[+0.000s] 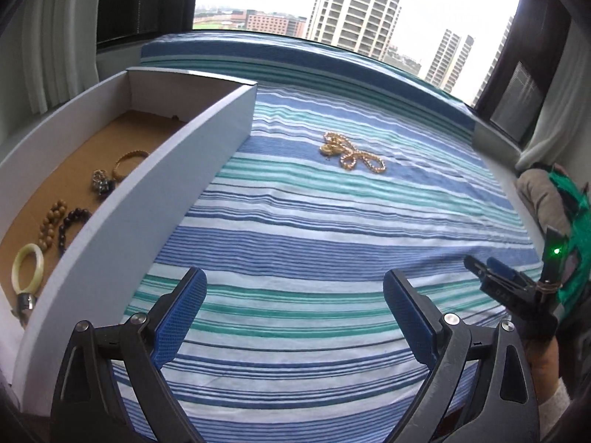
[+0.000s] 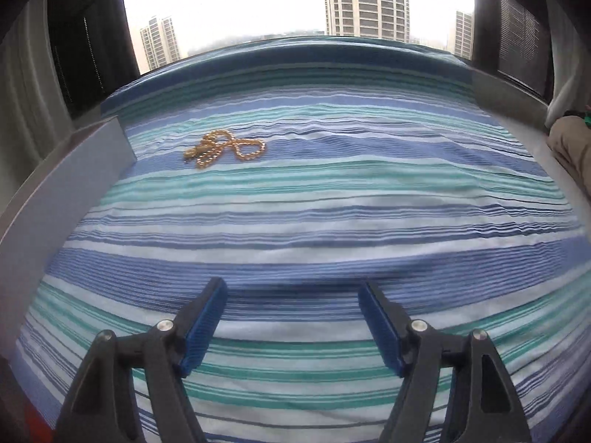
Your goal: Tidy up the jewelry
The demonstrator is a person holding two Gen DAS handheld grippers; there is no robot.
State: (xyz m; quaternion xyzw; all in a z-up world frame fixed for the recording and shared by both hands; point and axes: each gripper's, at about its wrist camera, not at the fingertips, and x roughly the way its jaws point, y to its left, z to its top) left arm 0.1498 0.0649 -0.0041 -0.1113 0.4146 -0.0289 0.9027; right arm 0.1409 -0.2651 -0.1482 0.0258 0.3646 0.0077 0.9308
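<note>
Well ahead of right claw (image 2: 291, 291), gold necklace (image 2: 225, 152), untouched

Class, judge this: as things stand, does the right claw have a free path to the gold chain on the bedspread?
Probably yes: the right claw is open and empty, and only bare striped bedspread lies before the gold chain.

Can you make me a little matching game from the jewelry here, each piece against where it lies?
Things:
1. gold chain
2. pale green bangle
3. dark bead bracelet

Places:
A. in the white box, at its near end
B. on the striped cloth, outside the box
C. in the box, beside the tan beads

Pairs: 1-B, 2-A, 3-C
</note>
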